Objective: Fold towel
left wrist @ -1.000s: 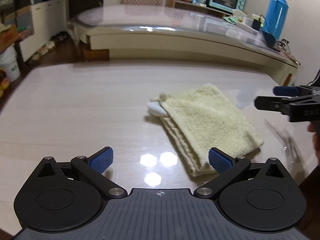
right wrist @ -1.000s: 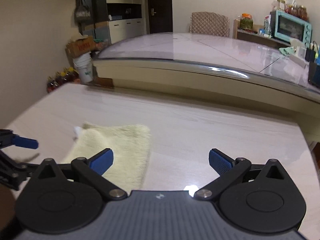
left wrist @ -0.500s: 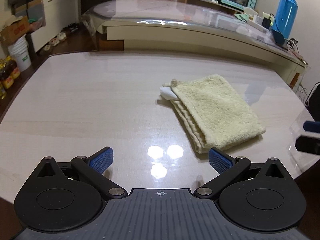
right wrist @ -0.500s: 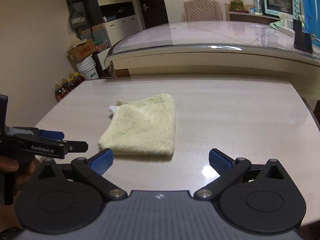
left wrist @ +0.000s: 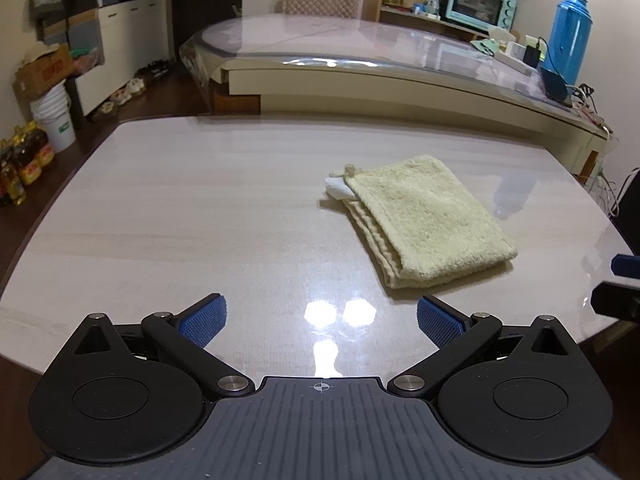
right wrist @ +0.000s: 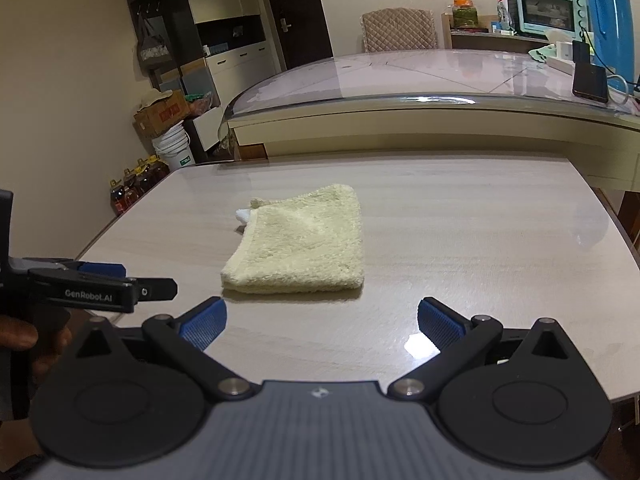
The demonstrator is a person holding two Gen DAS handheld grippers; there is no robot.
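Observation:
A pale yellow towel lies folded into a thick rectangle on the light wooden table, with a white tag poking out at its far left corner. The right wrist view shows the same towel lying flat ahead. My left gripper is open and empty, held back over the near table edge, left of the towel. My right gripper is open and empty too, just short of the towel's near edge. The left gripper also appears from the side at the left of the right wrist view.
A second long table with a glass top stands behind. A blue thermos and a teal toaster oven sit at the back right. A white bucket, a cardboard box and oil bottles stand on the floor at left.
Both grippers have pulled back and up from the towel. The towel now lies farther ahead in both views and has not shifted on the table.

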